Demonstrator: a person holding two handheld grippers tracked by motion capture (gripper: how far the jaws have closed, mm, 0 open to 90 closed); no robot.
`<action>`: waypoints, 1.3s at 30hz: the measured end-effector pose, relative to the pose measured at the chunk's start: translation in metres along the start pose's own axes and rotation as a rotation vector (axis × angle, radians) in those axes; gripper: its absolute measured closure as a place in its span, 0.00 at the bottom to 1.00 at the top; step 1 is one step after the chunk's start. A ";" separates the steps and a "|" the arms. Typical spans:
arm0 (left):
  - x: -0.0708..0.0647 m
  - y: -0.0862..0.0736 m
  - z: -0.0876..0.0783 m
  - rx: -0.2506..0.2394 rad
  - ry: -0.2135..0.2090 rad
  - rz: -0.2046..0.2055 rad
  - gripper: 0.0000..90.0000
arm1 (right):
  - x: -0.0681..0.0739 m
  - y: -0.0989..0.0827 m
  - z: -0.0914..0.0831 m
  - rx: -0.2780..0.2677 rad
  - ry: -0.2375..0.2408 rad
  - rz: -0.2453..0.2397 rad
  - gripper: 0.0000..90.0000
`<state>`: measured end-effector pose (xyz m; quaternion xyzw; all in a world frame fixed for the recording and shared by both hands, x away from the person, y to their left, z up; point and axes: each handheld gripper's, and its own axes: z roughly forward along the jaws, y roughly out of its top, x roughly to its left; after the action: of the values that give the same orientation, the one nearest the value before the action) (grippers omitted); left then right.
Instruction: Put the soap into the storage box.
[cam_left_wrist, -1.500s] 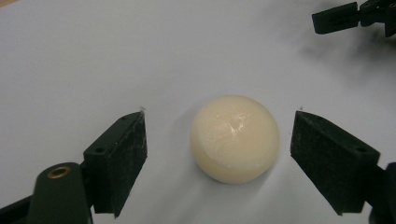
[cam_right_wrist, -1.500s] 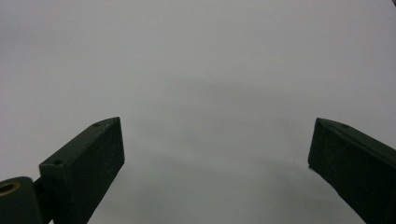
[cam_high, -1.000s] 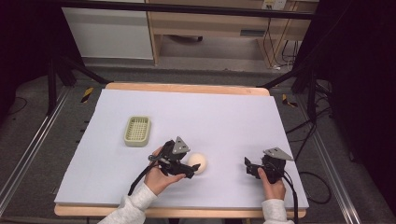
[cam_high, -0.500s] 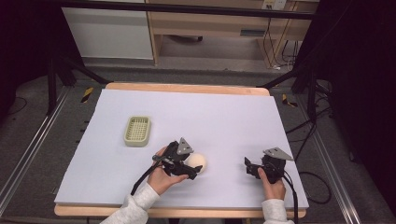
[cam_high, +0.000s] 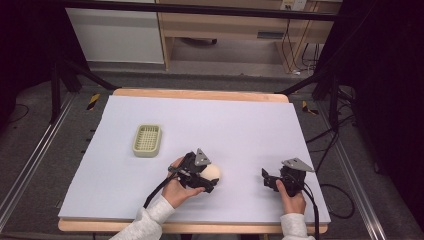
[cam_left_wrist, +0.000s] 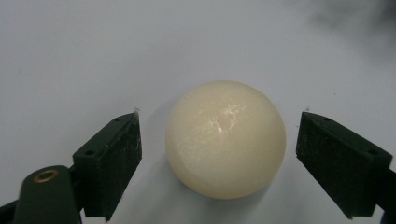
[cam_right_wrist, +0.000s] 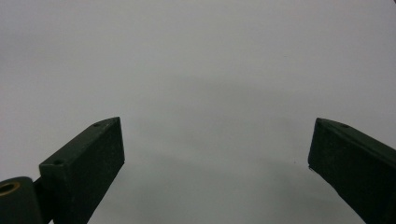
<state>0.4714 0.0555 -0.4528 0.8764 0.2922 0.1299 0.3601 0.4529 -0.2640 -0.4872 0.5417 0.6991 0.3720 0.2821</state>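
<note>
A cream round ball (cam_high: 213, 173) (cam_left_wrist: 226, 138) rests on the white table sheet (cam_high: 230, 125) near the front middle. My left gripper (cam_high: 209, 181) (cam_left_wrist: 219, 156) stands open around it, one jaw on each side, with a gap between each pad and the ball. A pale green slatted tray (cam_high: 147, 140) lies to the left, farther back, with nothing in it. My right gripper (cam_high: 267, 180) (cam_right_wrist: 217, 161) is open at the front right, low over bare sheet, with nothing between its jaws.
The sheet lies on a wooden board whose front edge (cam_high: 200, 227) runs just under my forearms. Metal rails (cam_high: 30, 165) run along both sides. Cables (cam_high: 340, 200) trail off the right edge.
My left gripper has moved a little to the right and forward, so its open jaws now straddle the ball. The right gripper has stayed still.
</note>
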 end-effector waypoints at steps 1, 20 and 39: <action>0.000 0.000 0.001 0.003 0.001 0.001 0.16 | 0.000 0.000 0.000 0.000 0.000 0.000 0.04; -0.003 -0.001 0.013 0.035 -0.008 0.004 0.20 | 0.000 0.000 0.000 0.002 0.001 0.001 0.04; -0.003 -0.002 0.020 0.059 -0.007 0.017 0.25 | 0.000 0.000 0.000 0.003 0.001 0.001 0.04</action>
<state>0.4770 0.0432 -0.4684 0.8895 0.2873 0.1214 0.3339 0.4533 -0.2640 -0.4874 0.5424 0.6994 0.3714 0.2805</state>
